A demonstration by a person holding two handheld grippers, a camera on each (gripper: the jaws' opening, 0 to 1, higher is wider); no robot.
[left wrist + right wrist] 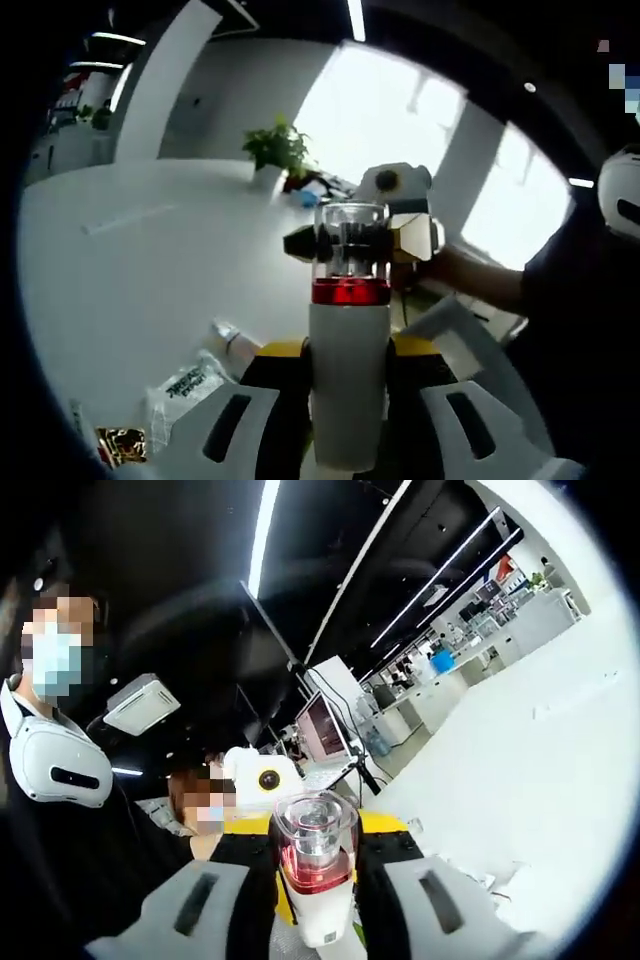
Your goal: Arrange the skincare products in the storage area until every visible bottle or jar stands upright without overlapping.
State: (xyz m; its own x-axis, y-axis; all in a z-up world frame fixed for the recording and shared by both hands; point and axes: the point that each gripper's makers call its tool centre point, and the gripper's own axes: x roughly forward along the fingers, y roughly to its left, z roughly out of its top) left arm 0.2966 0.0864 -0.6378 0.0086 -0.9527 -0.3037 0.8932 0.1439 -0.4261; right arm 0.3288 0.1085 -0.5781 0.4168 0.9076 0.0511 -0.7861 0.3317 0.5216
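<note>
Skincare bottle: tall white plastic bottle with red band and clear domed cap, held up off the white table, between both grippers
Left gripper: white-and-yellow jaws closed narrow on the bottle's white body, one jaw each side, touching it
Right gripper: its jaws also look pressed against the same bottle lower down in the right gripper view; in the left gripper view it comes in from the right near the clear cap, exact contact there hard to tell
Bottle look: matte white cylinder, glossy red ring below a see-through cap with a pump part inside; smooth sides, likely slippery, top-heavy when set down
Bottle pose: roughly in line with the jaws, upright or tilted to the room cannot tell since views roll
Step in hand (judgement): handover or re-grip in mid air before placing it upright
Do it well: keep one grip firm until the other is released, hold on the white body not the cap, lower base flat onto a bare patch of white table, release only once it stands
Risk: cap may pop or bottle may twist if both pull
Other items: crumpled white sachet with dark print and small gold-black packet lying on the table, well apart from the bottle; keep clear of them
Background: green potted plant far on the table; person's dark sleeve at right
</note>
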